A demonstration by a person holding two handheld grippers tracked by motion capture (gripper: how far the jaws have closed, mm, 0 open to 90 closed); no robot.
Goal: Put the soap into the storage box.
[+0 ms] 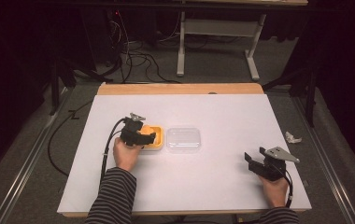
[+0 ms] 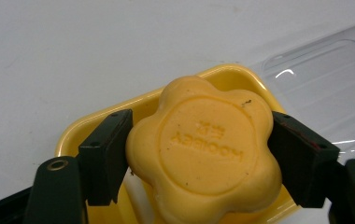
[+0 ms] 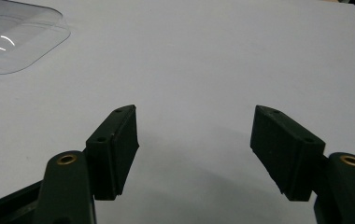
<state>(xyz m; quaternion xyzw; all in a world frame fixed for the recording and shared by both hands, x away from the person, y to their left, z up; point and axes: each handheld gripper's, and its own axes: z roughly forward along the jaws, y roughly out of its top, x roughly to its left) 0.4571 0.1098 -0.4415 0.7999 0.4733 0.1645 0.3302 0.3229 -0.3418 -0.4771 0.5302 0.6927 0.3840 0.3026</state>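
A yellow flower-shaped soap (image 2: 208, 149) with stamped lettering sits clamped between the black pads of my left gripper (image 2: 201, 154), just above a yellow soap dish (image 2: 101, 116). From above, the left gripper (image 1: 144, 135) hovers over that dish (image 1: 157, 142) at the table's left middle. A clear plastic lid (image 1: 183, 139) lies right beside the dish, and its edge shows as the lid (image 2: 320, 79) and the lid (image 3: 12, 42). My right gripper (image 3: 194, 149) rests near the front right of the table, its jaws wide apart with nothing between them; from above it is the right gripper (image 1: 255, 161).
A white sheet covers the table (image 1: 222, 112), with a wooden strip at the far edge. A crumpled scrap (image 1: 292, 137) lies on the floor to the right. Cables and a desk frame (image 1: 217, 32) stand beyond the table.
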